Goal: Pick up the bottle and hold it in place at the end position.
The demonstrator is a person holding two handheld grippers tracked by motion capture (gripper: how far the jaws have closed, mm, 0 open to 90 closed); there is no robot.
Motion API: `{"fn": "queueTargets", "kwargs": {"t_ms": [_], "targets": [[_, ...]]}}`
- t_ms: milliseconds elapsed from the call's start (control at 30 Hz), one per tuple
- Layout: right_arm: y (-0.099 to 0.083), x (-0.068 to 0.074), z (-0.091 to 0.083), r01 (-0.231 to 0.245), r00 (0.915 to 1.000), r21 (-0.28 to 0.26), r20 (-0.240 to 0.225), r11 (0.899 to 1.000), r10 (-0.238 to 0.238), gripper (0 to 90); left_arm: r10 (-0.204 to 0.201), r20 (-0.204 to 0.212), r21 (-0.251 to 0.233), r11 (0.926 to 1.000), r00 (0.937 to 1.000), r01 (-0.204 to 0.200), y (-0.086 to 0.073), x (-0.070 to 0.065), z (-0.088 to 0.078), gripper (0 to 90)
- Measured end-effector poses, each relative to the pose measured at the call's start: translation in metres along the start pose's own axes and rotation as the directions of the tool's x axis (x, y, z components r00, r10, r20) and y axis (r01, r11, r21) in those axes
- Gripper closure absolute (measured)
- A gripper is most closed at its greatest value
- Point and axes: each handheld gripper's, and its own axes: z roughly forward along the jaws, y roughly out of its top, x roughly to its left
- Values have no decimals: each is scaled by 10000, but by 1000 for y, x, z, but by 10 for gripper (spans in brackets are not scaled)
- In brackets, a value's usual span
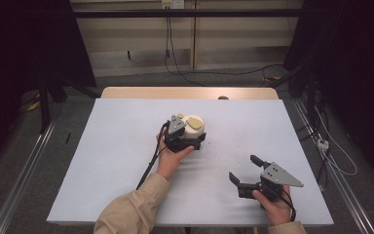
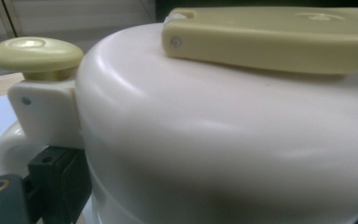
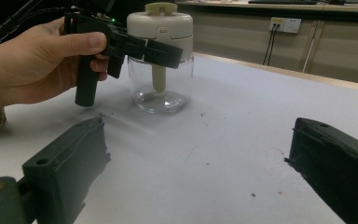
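Observation:
A clear glass jar [image 3: 161, 91] with a cream lid [image 2: 214, 135], a pale yellow-green knob [image 2: 35, 53] and a flap [image 2: 270, 39] stands upright near the table's middle [image 1: 193, 126]. My left gripper [image 1: 195, 139] reaches it from the near side, one jaw on each side just below the lid, shut on it; its finger [image 2: 56, 179] presses the lid's side. A yellow-green stem hangs inside the glass. My right gripper [image 1: 243, 167] is at the front right, open, with nothing between its fingers [image 3: 67, 163]. It points toward the jar.
The table has a pale grey sheet [image 1: 126, 146] with a wooden far edge [image 1: 190, 92], where a small dark object [image 1: 222, 97] lies. Dark specks dot the sheet near the jar. Cables run over the floor behind and to the right. Metal rails flank the table.

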Motion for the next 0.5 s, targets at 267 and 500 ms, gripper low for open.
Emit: {"fn": "queueTargets", "kwargs": {"t_ms": [267, 500], "targets": [[1, 0, 3, 34, 10000, 22, -87, 10000, -34, 34, 43, -40, -66, 10000, 10000, -43, -2, 0, -2, 58], [2, 0, 5, 30, 10000, 67, -85, 10000, -29, 34, 57, -12, -66, 10000, 10000, -57, -2, 0, -2, 58]]}}
